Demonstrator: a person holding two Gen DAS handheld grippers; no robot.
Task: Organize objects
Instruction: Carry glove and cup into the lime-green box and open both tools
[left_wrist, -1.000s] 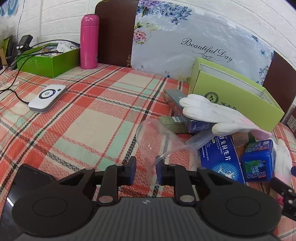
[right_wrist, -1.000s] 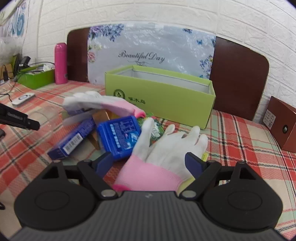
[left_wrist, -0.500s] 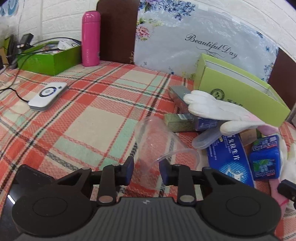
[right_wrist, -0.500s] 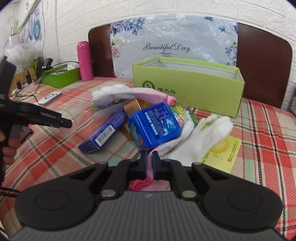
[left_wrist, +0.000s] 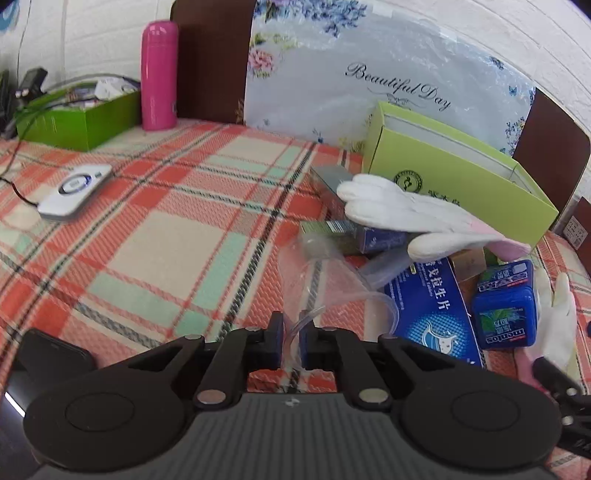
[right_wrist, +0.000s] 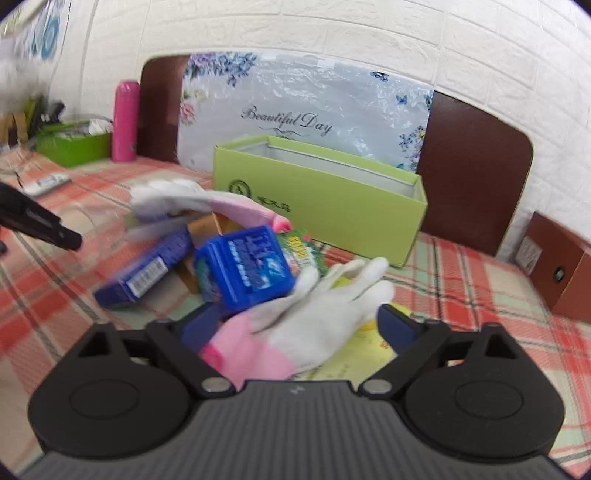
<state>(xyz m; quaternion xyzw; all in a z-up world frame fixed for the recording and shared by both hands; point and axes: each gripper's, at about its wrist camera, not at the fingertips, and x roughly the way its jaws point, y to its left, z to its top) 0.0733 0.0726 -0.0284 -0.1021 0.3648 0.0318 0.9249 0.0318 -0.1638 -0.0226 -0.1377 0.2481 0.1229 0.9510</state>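
Note:
In the left wrist view my left gripper (left_wrist: 291, 338) is shut on the thin rim of a clear plastic cup (left_wrist: 321, 284) that lies on its side on the plaid cloth. To the right lies a pile: a white glove (left_wrist: 391, 210), a long blue box (left_wrist: 432, 306) and a blue mint box (left_wrist: 504, 310). In the right wrist view my right gripper (right_wrist: 299, 323) has its jaws opening wide. A second white glove with a pink cuff (right_wrist: 314, 314) lies between them, and the pads do not press on it. The open green box (right_wrist: 317, 199) stands behind the pile.
A pink bottle (left_wrist: 159, 74) and a green tray of clutter (left_wrist: 81, 114) stand at the far left. A white device on a cable (left_wrist: 75, 188) and a black phone (left_wrist: 48, 362) lie on the left. A brown box (right_wrist: 554, 266) sits far right, and a yellow card (right_wrist: 369, 354) lies under the glove.
The left jaws closed onto the cup's rim. The right jaws pinched the glove's pink cuff half a second ago and have since swung wide apart, leaving the glove lying between them.

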